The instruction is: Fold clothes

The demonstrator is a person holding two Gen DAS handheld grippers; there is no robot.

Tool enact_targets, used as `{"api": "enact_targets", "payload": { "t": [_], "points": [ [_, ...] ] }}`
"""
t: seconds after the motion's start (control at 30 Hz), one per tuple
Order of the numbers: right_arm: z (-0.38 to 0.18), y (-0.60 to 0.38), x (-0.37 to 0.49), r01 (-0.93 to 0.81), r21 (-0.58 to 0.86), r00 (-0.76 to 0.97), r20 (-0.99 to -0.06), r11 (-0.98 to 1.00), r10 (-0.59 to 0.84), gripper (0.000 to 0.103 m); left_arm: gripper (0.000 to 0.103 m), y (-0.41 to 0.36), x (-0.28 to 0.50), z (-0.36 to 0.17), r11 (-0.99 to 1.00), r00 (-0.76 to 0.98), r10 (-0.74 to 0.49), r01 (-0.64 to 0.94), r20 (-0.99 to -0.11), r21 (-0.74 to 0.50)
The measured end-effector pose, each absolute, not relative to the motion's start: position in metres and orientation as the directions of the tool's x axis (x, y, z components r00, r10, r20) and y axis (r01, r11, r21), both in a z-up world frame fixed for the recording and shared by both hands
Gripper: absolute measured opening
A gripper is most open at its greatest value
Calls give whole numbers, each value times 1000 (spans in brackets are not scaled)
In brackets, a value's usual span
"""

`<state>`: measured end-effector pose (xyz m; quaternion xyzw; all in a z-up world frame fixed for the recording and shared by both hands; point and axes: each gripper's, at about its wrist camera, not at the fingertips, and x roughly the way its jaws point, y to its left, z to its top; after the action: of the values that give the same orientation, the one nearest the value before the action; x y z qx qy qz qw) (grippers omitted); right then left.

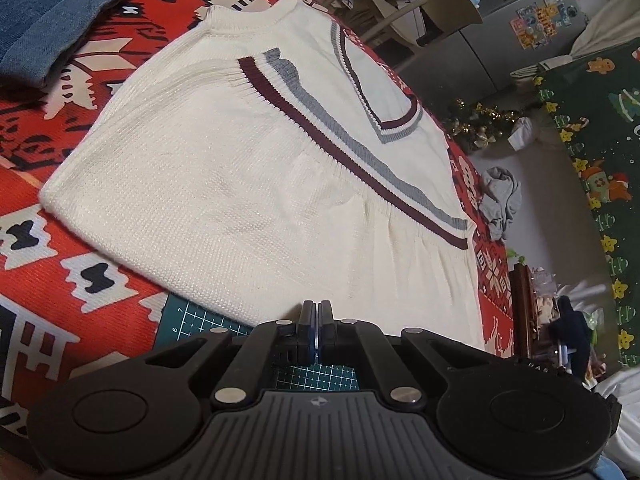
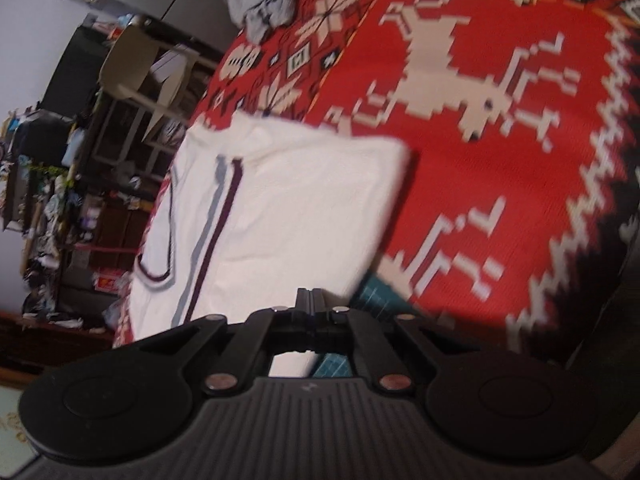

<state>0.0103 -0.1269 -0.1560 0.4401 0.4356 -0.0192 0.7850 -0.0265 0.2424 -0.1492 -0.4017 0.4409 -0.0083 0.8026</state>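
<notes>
A white sweater (image 1: 256, 184) with maroon and grey stripes lies folded flat on a red patterned blanket (image 1: 80, 280), its lower edge covering part of a green cutting mat (image 1: 200, 320). The left gripper (image 1: 316, 320) is just at that near edge, fingers pressed together with nothing between them. The right gripper (image 2: 310, 304) is over the sweater's near edge too, its fingers likewise together and empty. Folded jeans (image 1: 48, 20) rest beyond the sweater; a crumpled grey garment (image 1: 500, 200) lies at the blanket's edge.

The sweater (image 1: 248, 184) is lying folded on the blanket (image 1: 60, 280), partly over a mat (image 1: 196, 320). Jeans (image 1: 44, 20) are lying beyond it, to the left; a crumpled cloth (image 1: 500, 200) is sitting to its right.
</notes>
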Motion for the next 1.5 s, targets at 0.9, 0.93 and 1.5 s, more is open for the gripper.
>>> {"api": "enact_targets", "payload": {
  "t": [0.9, 0.93, 1.5],
  "points": [
    [-135, -138, 36, 354, 579, 514, -776, 735, 364, 7, 0, 247, -26, -150, 656, 620, -366, -357, -694, -665],
    [-134, -137, 35, 343, 583, 515, -772, 736, 372, 7, 0, 247, -25, -150, 658, 620, -365, -356, -694, -664],
    [-139, -170, 33, 525, 552, 548, -801, 648, 239, 7, 0, 249, -26, -151, 649, 616, -374, -361, -694, -670]
  ]
}}
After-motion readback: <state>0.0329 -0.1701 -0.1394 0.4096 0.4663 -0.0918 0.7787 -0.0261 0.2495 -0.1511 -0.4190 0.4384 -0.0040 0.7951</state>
